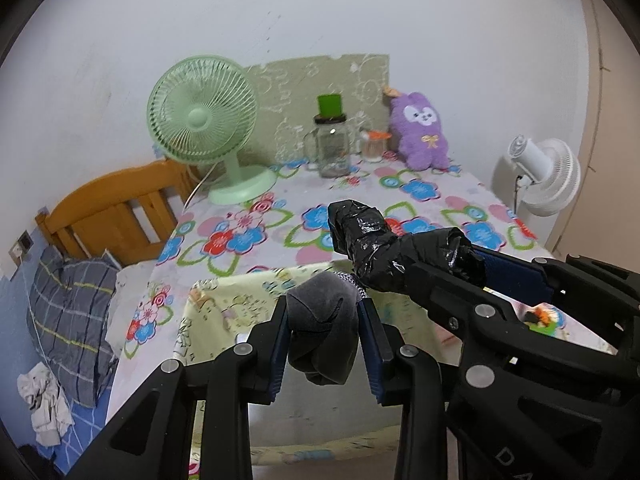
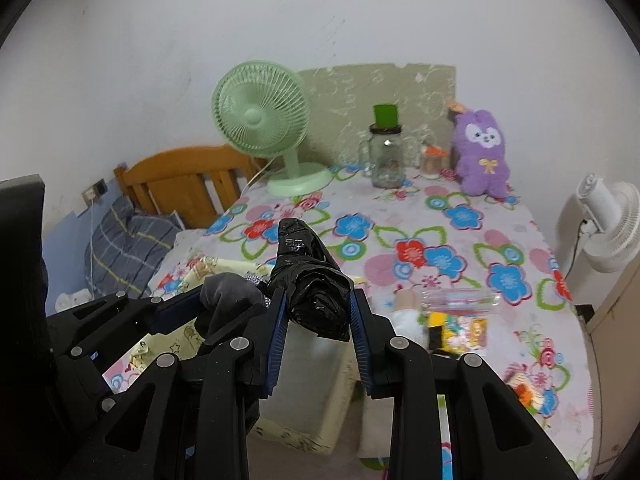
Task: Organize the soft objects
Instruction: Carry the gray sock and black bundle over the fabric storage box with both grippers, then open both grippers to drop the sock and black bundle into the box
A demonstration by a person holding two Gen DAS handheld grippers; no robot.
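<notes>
One floral tablecloth (image 2: 460, 236), white wall (image 2: 320, 12).

A green fan (image 2: 262, 114) and glass jar (image 2: 386, 158) stand on the floral tablecloth (image 2: 500, 240).

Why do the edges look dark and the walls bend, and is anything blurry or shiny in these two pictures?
Both views: fisheye lenses curve the room and leave black corners. Left wrist view: flat indoor light, glare on the black wrapped bundle. Right wrist view: the green fan is slightly smeared, and the bundle shines here too.
</notes>
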